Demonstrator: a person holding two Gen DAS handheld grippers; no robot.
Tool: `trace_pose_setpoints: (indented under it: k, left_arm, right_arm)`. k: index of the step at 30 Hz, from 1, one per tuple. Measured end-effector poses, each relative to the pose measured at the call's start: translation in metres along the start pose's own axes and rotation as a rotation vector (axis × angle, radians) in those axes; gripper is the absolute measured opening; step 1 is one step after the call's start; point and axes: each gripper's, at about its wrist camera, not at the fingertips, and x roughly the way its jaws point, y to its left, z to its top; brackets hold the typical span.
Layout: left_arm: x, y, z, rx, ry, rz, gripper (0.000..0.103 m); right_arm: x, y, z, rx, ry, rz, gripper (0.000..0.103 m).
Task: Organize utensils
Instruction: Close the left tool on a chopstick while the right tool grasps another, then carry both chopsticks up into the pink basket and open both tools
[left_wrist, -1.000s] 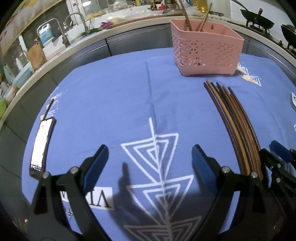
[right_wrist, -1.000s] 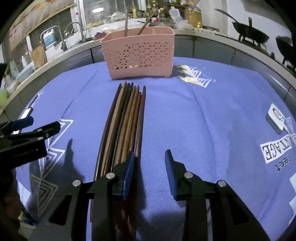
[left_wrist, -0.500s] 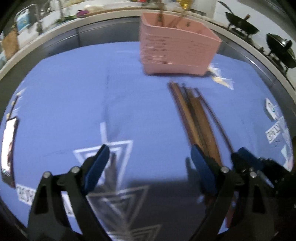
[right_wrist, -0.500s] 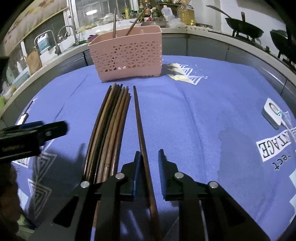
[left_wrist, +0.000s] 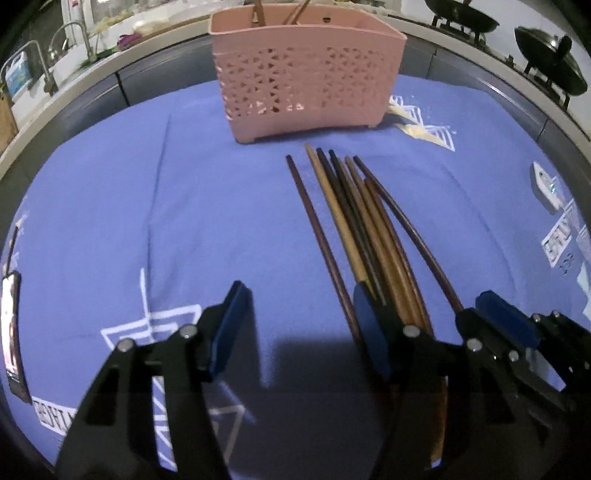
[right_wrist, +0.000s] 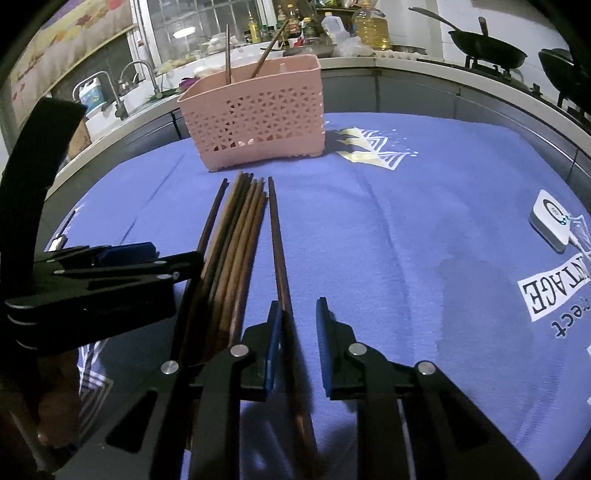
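Note:
Several brown wooden chopsticks (left_wrist: 369, 229) lie in a bundle on the blue cloth, in front of a pink perforated basket (left_wrist: 306, 74) that holds two upright chopsticks. My left gripper (left_wrist: 299, 328) is low over the bundle's near end and its jaws are closing. The leftmost dark chopstick (left_wrist: 317, 240) runs between them, close to the right pad. My right gripper (right_wrist: 299, 343) stands narrow but open around a single chopstick (right_wrist: 277, 240) set apart on the right of the bundle (right_wrist: 236, 240). That stick lies against the left pad, clear of the right one. The left gripper (right_wrist: 162, 258) shows at the left, beside the basket (right_wrist: 255, 118).
A phone (left_wrist: 13, 332) lies at the cloth's left edge and a small white device (right_wrist: 550, 221) at its right. Behind the table runs a counter with a sink tap (right_wrist: 144, 74), bottles and woks (right_wrist: 487, 48).
My left gripper swung right, from bare cloth onto the chopsticks' near ends, and its jaws narrowed. My right gripper's jaws narrowed around one chopstick, which now lies apart from the bundle.

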Motion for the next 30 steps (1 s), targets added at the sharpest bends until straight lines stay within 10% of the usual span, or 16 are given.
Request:
trace_pose_setpoints:
  k: [4, 6, 9, 26, 30]
  left_arm:
    - [0.002, -0.004, 0.004, 0.008, -0.023, 0.004, 0.047]
    - [0.002, -0.005, 0.007, 0.023, -0.036, -0.013, 0.013]
    - [0.002, -0.002, 0.007, 0.032, -0.038, -0.036, 0.006]
    - [0.017, 0.040, 0.031, 0.044, -0.021, -0.017, 0.025]
    - [0.027, 0.035, 0.048, 0.070, -0.046, -0.045, 0.006]
  right_arm:
    - [0.003, 0.007, 0.001, -0.054, -0.015, -0.030, 0.020]
    - [0.003, 0.009, 0.001, -0.076, -0.024, -0.049, 0.015]
    - [0.002, 0.002, 0.000, -0.052, -0.017, -0.050, 0.008]
    - [0.048, -0.015, 0.075, -0.039, 0.172, 0.057, 0.009]
    - [0.072, -0.010, 0.105, -0.090, 0.198, 0.055, 0.009]
